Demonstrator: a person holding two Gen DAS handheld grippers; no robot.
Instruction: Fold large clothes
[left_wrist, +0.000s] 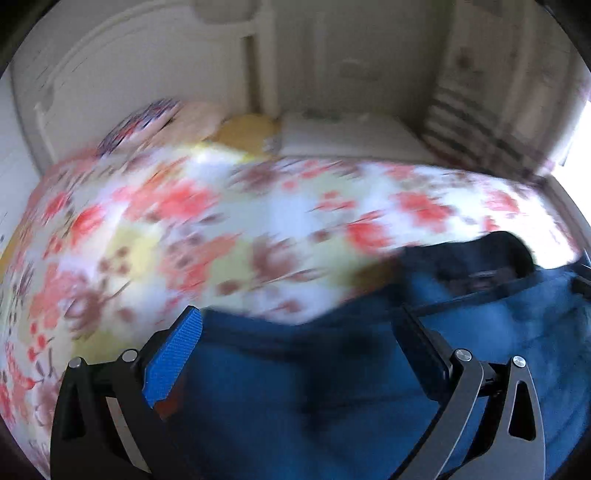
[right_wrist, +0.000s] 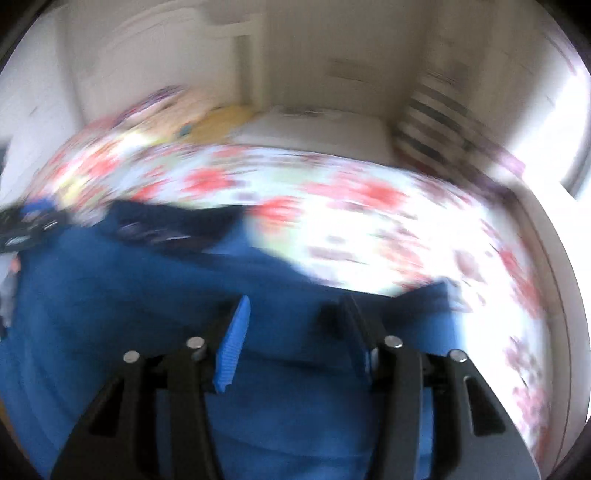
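A large blue garment (left_wrist: 332, 387) lies on a bed with a floral cover (left_wrist: 184, 221). Both views are blurred by motion. My left gripper (left_wrist: 299, 325) is open, its fingers spread wide just above the blue cloth near its far edge, holding nothing. My right gripper (right_wrist: 295, 314) is also open over the same blue garment (right_wrist: 129, 295), with cloth showing between the fingers, not pinched. The garment's dark collar or lining (left_wrist: 480, 258) shows at the right of the left wrist view and in the right wrist view (right_wrist: 177, 221) at upper left.
Pillows (left_wrist: 155, 122) and a yellow cushion (left_wrist: 247, 133) lie at the head of the bed against a white headboard (left_wrist: 110, 74). A striped cushion (left_wrist: 472, 122) leans at the right. A bright window (right_wrist: 576, 147) is at the far right.
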